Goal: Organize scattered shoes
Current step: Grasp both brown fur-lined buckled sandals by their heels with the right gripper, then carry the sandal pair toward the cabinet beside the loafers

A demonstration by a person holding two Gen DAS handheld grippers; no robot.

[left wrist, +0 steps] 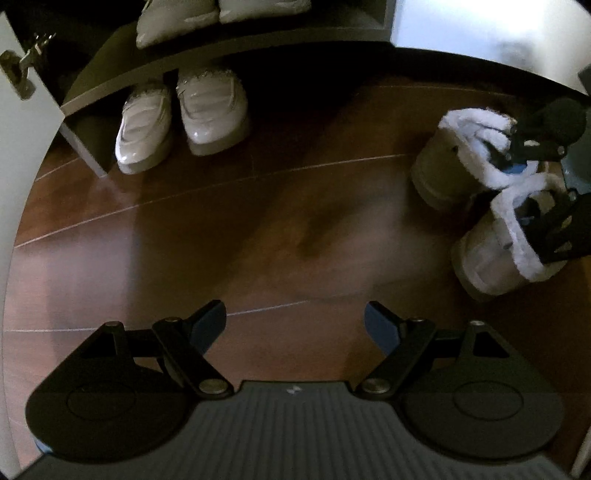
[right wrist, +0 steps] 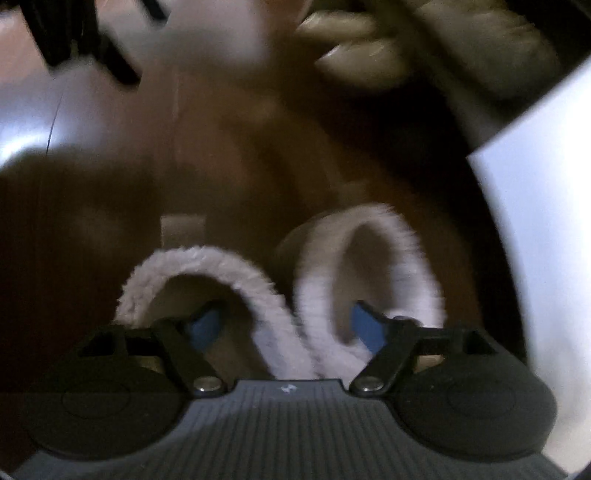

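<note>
Two beige boots with white fur collars stand side by side on the wood floor, one (left wrist: pixel 443 173) behind the other (left wrist: pixel 487 258). My right gripper (left wrist: pixel 517 192) reaches down into them, one finger in each boot. In the blurred right wrist view the two touching collars (right wrist: pixel 295 325) lie between the blue pads of the right gripper (right wrist: pixel 284 328). The pads stand apart from the fur, so it is open. My left gripper (left wrist: pixel 295 325) hangs open over bare floor, holding nothing. A glossy beige loafer pair (left wrist: pixel 144 125) (left wrist: pixel 210 110) sits with its heels under the lowest shelf.
A dark shelf board (left wrist: pixel 258 44) carries another pale pair (left wrist: pixel 173 22) above the loafers. A white cabinet door with a metal hinge (left wrist: pixel 18 70) stands at the left. A pale panel (left wrist: pixel 480 22) is at the back right. Open wood floor (left wrist: pixel 277 206) lies between loafers and boots.
</note>
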